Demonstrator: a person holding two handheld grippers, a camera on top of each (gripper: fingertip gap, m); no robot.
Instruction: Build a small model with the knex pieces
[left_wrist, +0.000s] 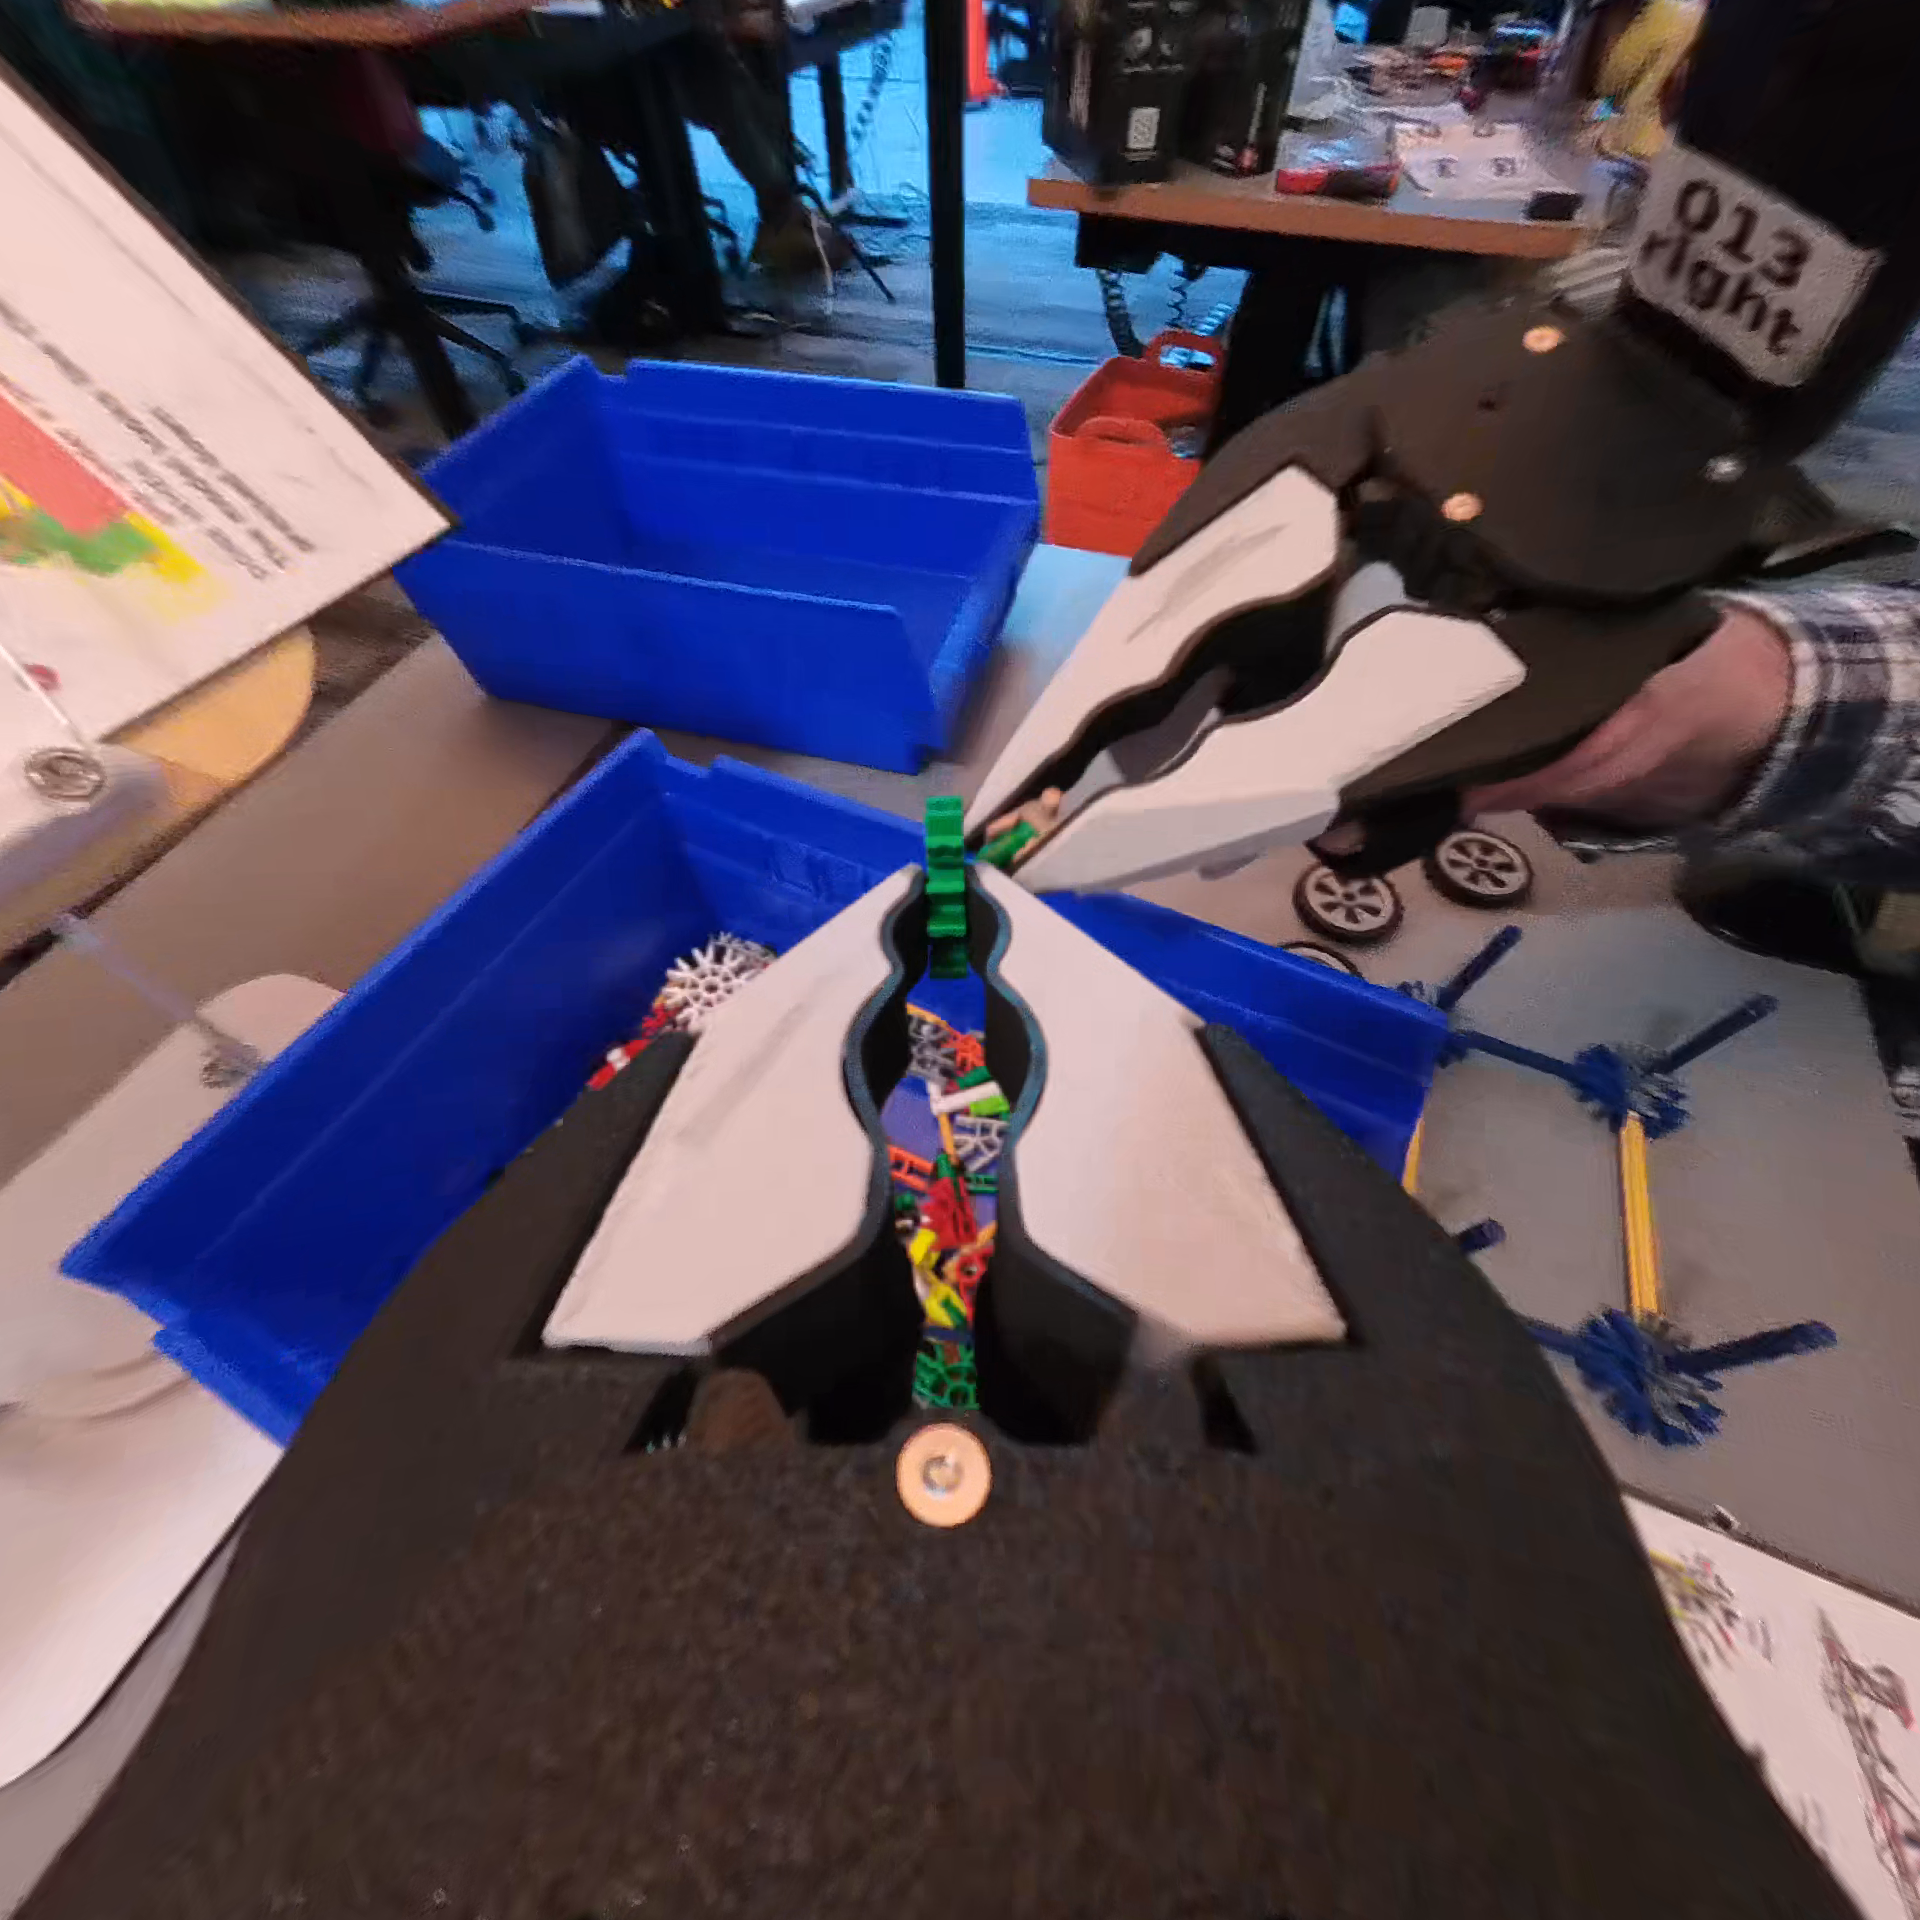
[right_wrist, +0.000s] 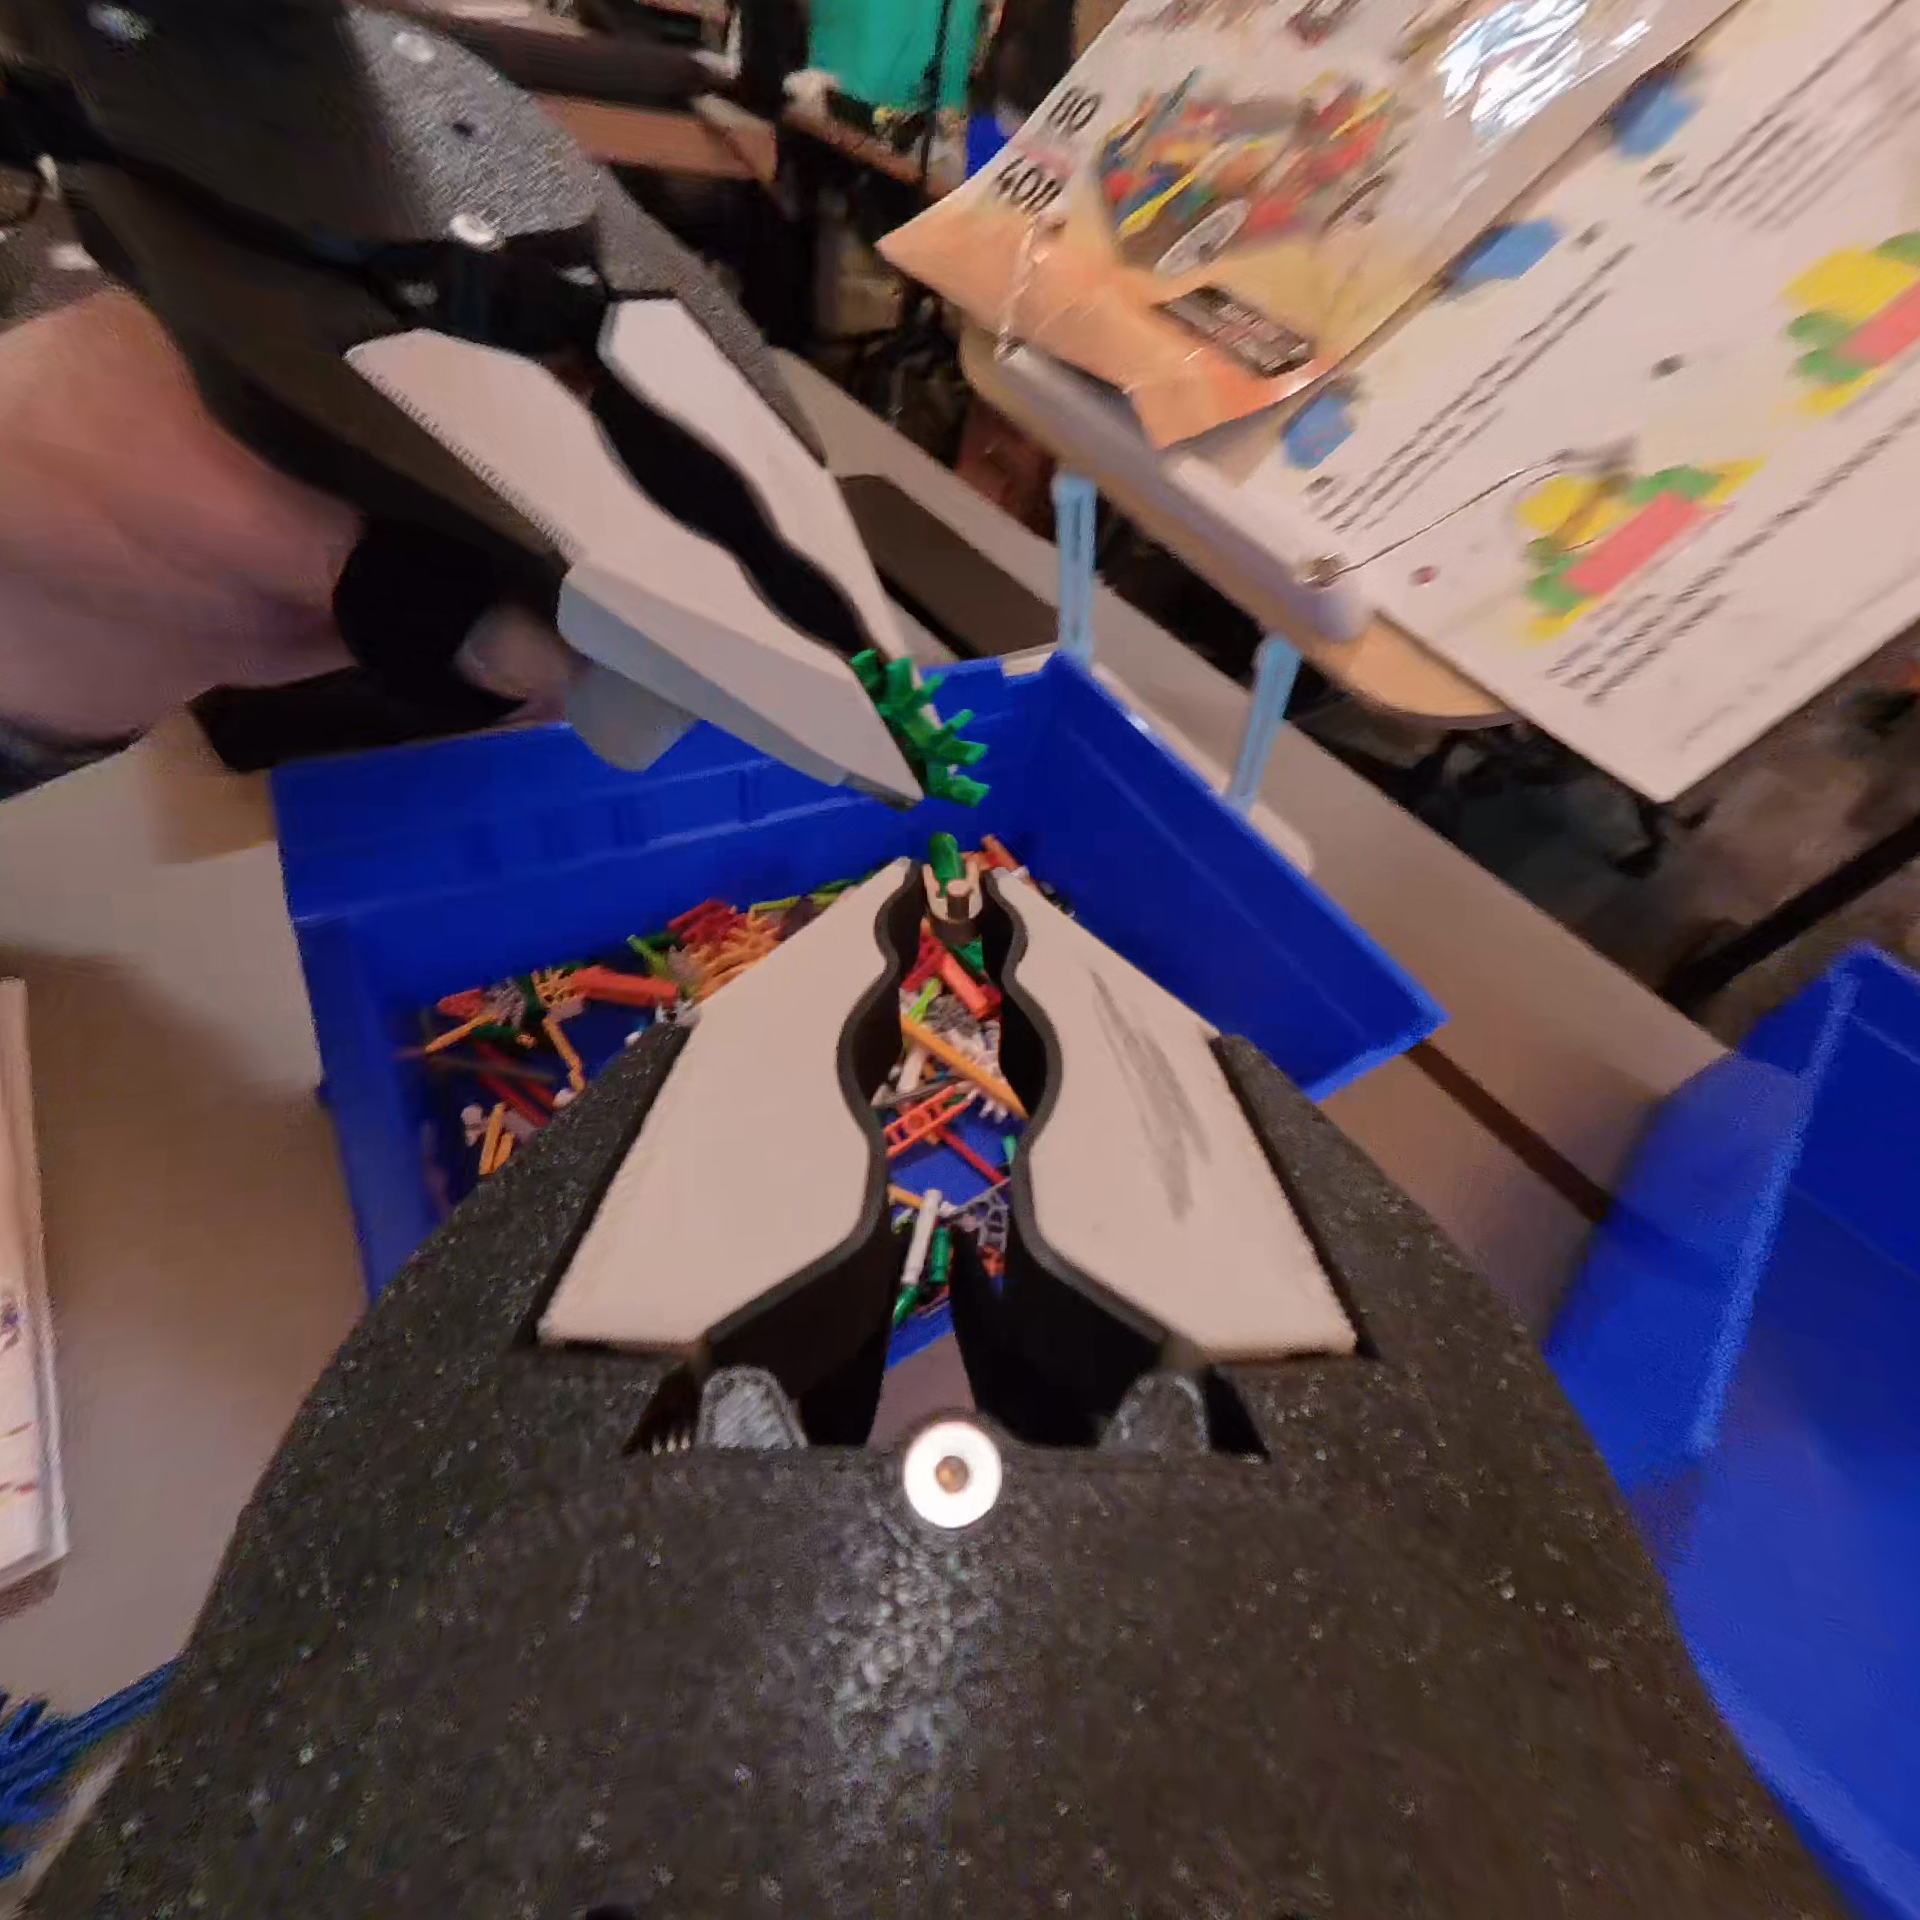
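My left gripper (left_wrist: 945, 883) is shut on a green toothed connector piece (left_wrist: 944, 878) and holds it upright above a blue bin (left_wrist: 416, 1060) full of small coloured construction pieces. My right gripper (right_wrist: 951, 883) is shut on a short green rod with a tan connector on it (right_wrist: 948, 873). The right gripper also shows in the left wrist view (left_wrist: 1003, 836), its tip almost touching the green connector. In the right wrist view the left gripper (right_wrist: 899, 769) holds the green connector (right_wrist: 930, 727) just above my rod's tip.
A second blue bin (left_wrist: 727, 561) stands behind the first, and an orange basket (left_wrist: 1127, 447) beyond it. A blue and yellow rod frame (left_wrist: 1636, 1195) and small wheels (left_wrist: 1413, 883) lie on the table to the right. Instruction sheets (right_wrist: 1621, 395) hang on a stand. Less than 4 cm separates the two grippers' tips.
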